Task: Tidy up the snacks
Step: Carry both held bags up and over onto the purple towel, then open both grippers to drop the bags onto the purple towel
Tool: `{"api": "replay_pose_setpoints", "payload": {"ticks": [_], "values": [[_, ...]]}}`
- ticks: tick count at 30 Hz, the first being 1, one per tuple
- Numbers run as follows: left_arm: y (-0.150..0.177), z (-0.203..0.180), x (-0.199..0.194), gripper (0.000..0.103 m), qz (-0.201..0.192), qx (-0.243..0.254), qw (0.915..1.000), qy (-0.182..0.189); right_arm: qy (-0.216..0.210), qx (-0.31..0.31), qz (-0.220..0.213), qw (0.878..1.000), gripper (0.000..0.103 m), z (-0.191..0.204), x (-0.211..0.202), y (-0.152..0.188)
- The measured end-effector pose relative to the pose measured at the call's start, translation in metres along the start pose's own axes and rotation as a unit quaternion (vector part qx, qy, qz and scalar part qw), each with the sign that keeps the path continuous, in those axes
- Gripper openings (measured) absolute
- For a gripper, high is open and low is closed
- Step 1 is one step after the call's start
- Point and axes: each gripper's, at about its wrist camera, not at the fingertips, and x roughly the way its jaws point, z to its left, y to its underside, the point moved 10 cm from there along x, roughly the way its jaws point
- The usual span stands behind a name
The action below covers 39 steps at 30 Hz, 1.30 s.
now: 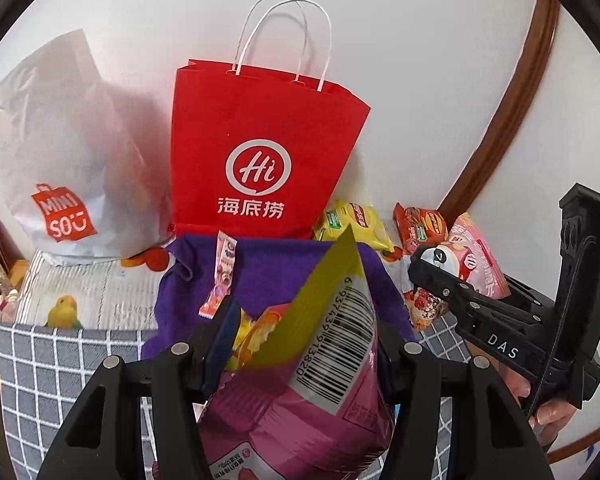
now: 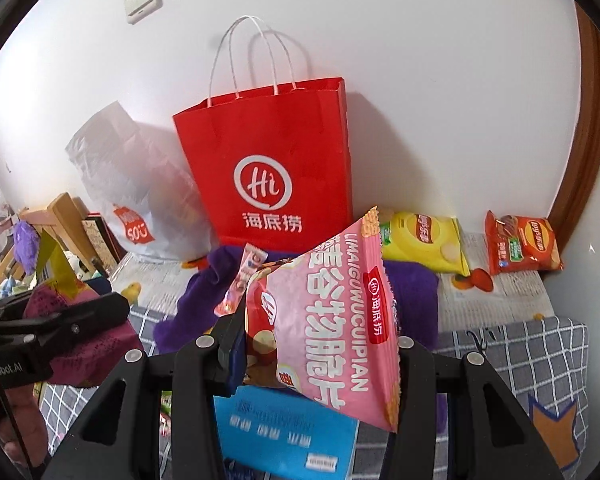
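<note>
magenta snack bag (image 1: 300,392) clamped in left gripper (image 1: 304,344), pink snack bag (image 2: 332,320) in right gripper (image 2: 316,344)

red paper bag (image 1: 260,152) | purple cloth (image 1: 268,268) | grey checked sheet (image 1: 60,360) | pink snack bag (image 2: 332,312)

Matte black left gripper (image 1: 300,344) and right gripper (image 2: 316,344), silver screws, white "DAS" lettering, perhaps bare fingers (image 1: 548,412).

bright, even light | soft shadows on wall | fisheye edge warp, dark corners
</note>
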Motion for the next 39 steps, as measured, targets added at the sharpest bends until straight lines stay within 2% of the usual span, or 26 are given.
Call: {"api": "replay_pose_setpoints", "payload": {"ticks": [6, 10, 17, 23, 31, 39], "values": [[-0.024, 0.003, 0.021, 0.056, -0.005, -0.004, 1.0, -0.006, 0.001, -0.001, -0.006, 1.0, 0.046, -0.009, 0.014, -0.021], [-0.031, 0.011, 0.042, 0.056, 0.005, -0.014, 0.9999, -0.007, 0.0, 0.003, -0.001, 1.0, 0.046, -0.02, 0.028, -0.02], [-0.033, 0.026, 0.074, 0.056, 0.015, -0.02, 0.9995, -0.019, -0.008, 0.026, 0.038, 0.999, 0.046, -0.039, 0.061, -0.007], [-0.019, 0.035, 0.101, 0.056, 0.044, -0.025, 0.9984, -0.024, 0.004, 0.006, 0.075, 0.997, 0.046, -0.044, 0.087, 0.013], [-0.015, 0.047, 0.111, 0.056, 0.058, -0.03, 0.9973, -0.034, -0.002, -0.001, 0.143, 0.99, 0.046, -0.042, 0.128, 0.045], [-0.012, 0.054, 0.116, 0.056, 0.067, -0.037, 0.9962, -0.043, 0.01, -0.012, 0.185, 0.983, 0.046, -0.043, 0.142, 0.063]]}}
